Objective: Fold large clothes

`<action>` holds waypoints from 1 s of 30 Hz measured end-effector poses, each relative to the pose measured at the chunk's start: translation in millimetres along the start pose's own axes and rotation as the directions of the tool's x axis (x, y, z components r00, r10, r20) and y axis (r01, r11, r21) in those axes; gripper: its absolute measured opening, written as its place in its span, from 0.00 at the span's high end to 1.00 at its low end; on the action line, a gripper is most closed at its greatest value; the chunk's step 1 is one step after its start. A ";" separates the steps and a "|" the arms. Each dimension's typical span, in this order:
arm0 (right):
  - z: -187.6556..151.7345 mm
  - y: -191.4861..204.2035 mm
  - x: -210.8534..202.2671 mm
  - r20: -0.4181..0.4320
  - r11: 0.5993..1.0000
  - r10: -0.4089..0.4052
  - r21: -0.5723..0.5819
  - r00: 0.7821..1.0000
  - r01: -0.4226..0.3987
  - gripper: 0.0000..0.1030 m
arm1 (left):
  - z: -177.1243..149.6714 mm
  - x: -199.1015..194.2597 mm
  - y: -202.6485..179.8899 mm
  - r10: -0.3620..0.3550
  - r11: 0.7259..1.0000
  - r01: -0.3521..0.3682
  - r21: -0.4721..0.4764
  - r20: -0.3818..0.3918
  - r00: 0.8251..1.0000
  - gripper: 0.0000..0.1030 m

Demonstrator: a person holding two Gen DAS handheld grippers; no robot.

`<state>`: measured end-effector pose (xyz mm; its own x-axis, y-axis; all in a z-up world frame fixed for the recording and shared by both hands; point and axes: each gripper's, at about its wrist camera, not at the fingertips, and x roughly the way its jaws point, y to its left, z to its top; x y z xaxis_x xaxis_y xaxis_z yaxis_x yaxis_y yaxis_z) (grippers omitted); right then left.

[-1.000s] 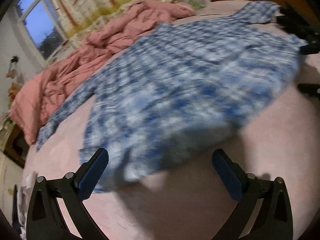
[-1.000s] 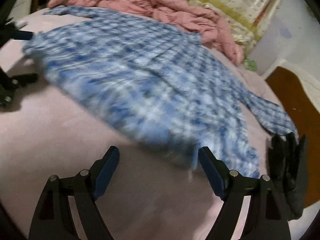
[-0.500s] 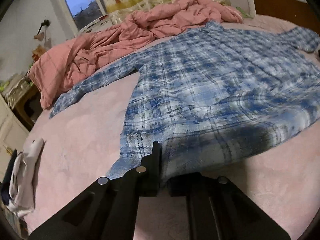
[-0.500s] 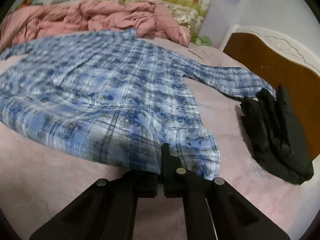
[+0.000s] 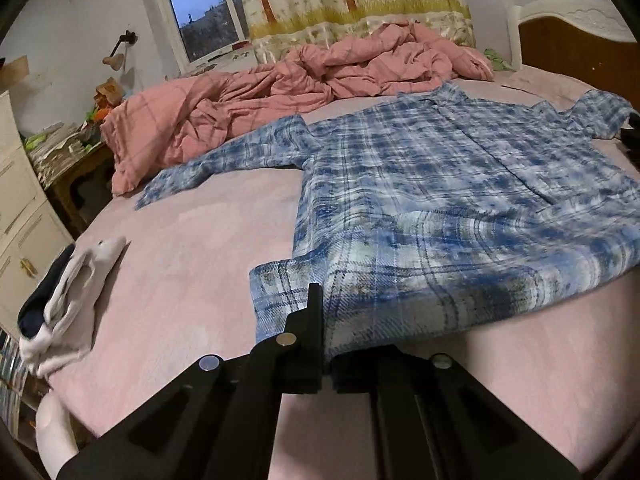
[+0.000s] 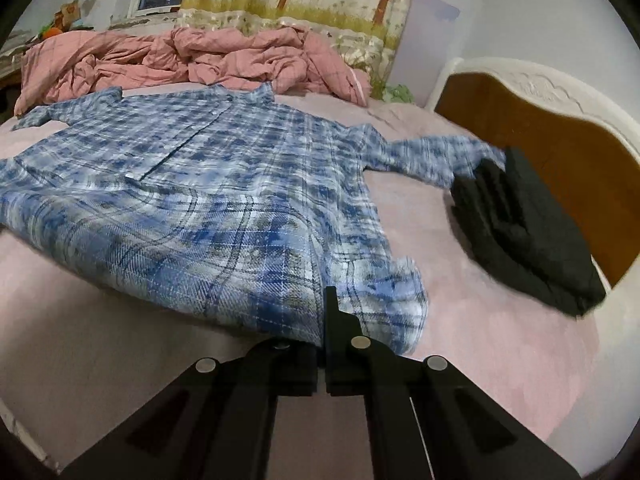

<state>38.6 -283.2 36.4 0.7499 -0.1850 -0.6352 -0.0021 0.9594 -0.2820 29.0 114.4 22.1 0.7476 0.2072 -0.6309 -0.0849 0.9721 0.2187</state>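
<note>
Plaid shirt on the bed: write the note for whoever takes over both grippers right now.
Left hand-held gripper: shut on the plaid shirt at its near hem corner.
Right hand-held gripper: shut on the other hem corner.
Shirt lies spread on the pink bed, sleeves out, collar far; one cuff reaches the black folded clothes.
Done: both hem corners gripped and raised off the bed.
Left: every fold.

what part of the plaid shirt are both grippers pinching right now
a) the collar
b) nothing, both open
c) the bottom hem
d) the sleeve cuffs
c: the left gripper and right gripper are each shut on the near hem of the plaid shirt, collar at the far end.
</note>
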 end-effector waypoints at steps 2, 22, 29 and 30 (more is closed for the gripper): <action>-10.7 -1.2 -14.6 -0.016 1.000 0.018 0.015 1.000 -0.018 0.98 | -10.1 -13.5 2.7 -0.006 1.000 0.006 -0.004 -0.017 1.000 0.97; 123.4 -14.0 81.0 -0.031 0.992 0.096 0.082 0.995 -0.093 0.98 | 102.7 107.9 8.8 -0.065 0.985 0.096 0.142 -0.209 0.976 0.93; 143.8 -4.1 150.4 -0.131 0.993 0.109 0.068 0.985 -0.101 0.98 | 134.4 167.1 6.2 -0.161 0.983 0.180 0.045 -0.274 0.948 0.92; 145.6 -5.3 157.5 -0.136 0.991 0.111 0.083 0.984 -0.101 0.98 | 137.9 171.3 5.4 -0.167 0.982 0.183 0.038 -0.268 0.949 0.92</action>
<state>253.0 -286.4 42.6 0.6481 -0.1043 -0.7544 -0.0229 0.9875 -0.1562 247.5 140.0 17.8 0.5470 0.0639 -0.8347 0.0788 0.9887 0.1274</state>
